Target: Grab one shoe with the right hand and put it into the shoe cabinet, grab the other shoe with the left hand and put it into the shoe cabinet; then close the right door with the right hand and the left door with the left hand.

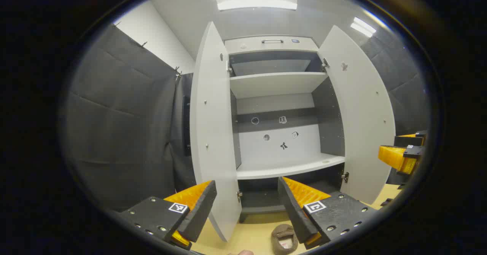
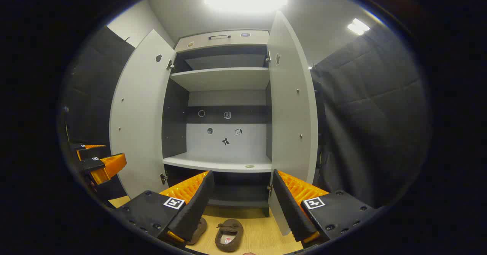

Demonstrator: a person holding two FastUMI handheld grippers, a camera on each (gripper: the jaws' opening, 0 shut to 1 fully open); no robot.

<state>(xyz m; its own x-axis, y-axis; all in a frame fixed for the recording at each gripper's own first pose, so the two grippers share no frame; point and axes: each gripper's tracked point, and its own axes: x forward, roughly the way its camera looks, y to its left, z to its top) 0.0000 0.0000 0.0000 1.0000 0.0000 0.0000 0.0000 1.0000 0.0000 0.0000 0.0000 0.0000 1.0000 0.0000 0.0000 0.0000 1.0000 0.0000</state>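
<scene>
On the pale wooden floor in front of the shoe cabinet [image 2: 224, 95] lie two brown slippers, well below the shelves. One slipper [image 2: 229, 235] sits free between the fingers of the right gripper [image 2: 241, 209] in the right gripper view, its opening turned up. The other slipper [image 2: 198, 228] lies just beside it and is partly hidden behind the left finger of that gripper. In the left gripper view one slipper [image 1: 284, 239] shows close to the right finger of the left gripper [image 1: 247, 209].

Both grippers have their jaws spread wide and hold nothing. The left door [image 2: 139, 114] and the right door [image 2: 291, 106] stand fully open, and the middle shelf [image 2: 220, 163] is bare.

I think several things may go wrong from this point. The two slippers are so close that the right gripper, when it comes down, may push the neighbour away or catch both together. A slipper is soft, so a grip on the thin edge may slip and the shoe may fall on the way up. The right door stands very near to the right gripper, and the left door to the left one; a careless lift may knock a door and swing it partly closed before the shoes are inside. The two grippers also work side by side and may bump each other.
</scene>
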